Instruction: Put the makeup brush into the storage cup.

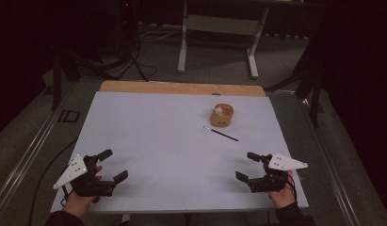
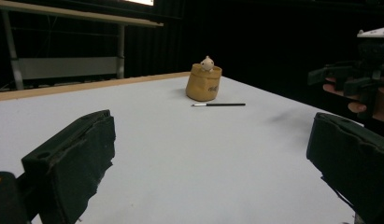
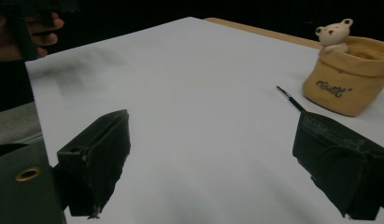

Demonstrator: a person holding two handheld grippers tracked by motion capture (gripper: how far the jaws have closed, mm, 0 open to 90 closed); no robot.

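A tan pouch-shaped holder (image 1: 221, 116) with a small white bear figure (image 3: 333, 32) on its rim stands upright at the back right of the white table. A thin black brush (image 1: 221, 133) lies flat just in front of it. My left gripper (image 1: 112, 165) rests open at the front left corner, nothing between its jaws. My right gripper (image 1: 248, 165) rests open at the front right, empty too. From the left gripper view the holder (image 2: 204, 82) and brush (image 2: 218, 104) lie far ahead. The right gripper view has the holder (image 3: 351, 77) close by, with the brush (image 3: 289, 99) partly behind one jaw.
The white table top (image 1: 158, 136) has a wooden strip (image 1: 181, 87) along its far edge. A white desk frame (image 1: 219, 28) stands on the dark floor beyond. Cables and a tripod stand (image 1: 132, 56) are at the back left.
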